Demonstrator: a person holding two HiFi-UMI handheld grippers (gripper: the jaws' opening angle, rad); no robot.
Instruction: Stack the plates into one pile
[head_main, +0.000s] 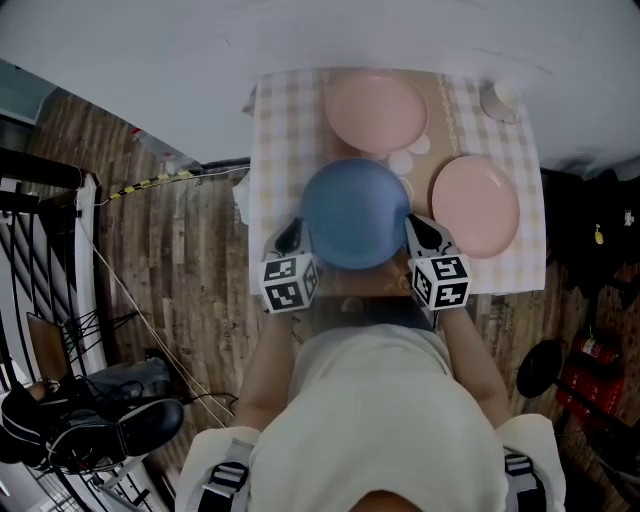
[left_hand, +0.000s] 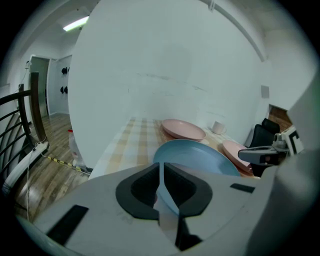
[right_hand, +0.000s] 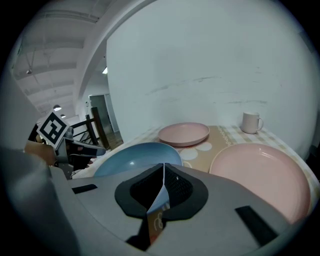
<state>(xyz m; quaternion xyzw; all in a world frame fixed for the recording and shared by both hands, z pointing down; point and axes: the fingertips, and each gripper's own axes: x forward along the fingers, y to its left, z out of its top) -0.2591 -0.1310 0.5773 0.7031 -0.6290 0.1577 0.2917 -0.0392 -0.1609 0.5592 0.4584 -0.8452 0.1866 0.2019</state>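
Left gripper (head_main: 295, 236): jaws closed on the left rim of the blue plate (head_main: 355, 212). Its own view shows the rim pinched edge-on between the pads, and the gripper body cuts off the plate's near part.

Blue plate: held over the near middle of the checked tablecloth (head_main: 280, 130). No view shows whether its underside touches the cloth. In the head view it overlaps the near edge of the far pink plate (head_main: 375, 110), so contact between the two cannot be judged.

Right gripper (head_main: 425, 232): jaws closed on the plate's right rim, directly opposite the left gripper. Its own view shows only a thin sliver of blue between the pads.

Right pink plate (head_main: 475, 205): flat on the cloth, just beside the right gripper and apart from it.

White mug (head_main: 500, 98): upright at the far right corner.

The person's torso hides the table's near edge.
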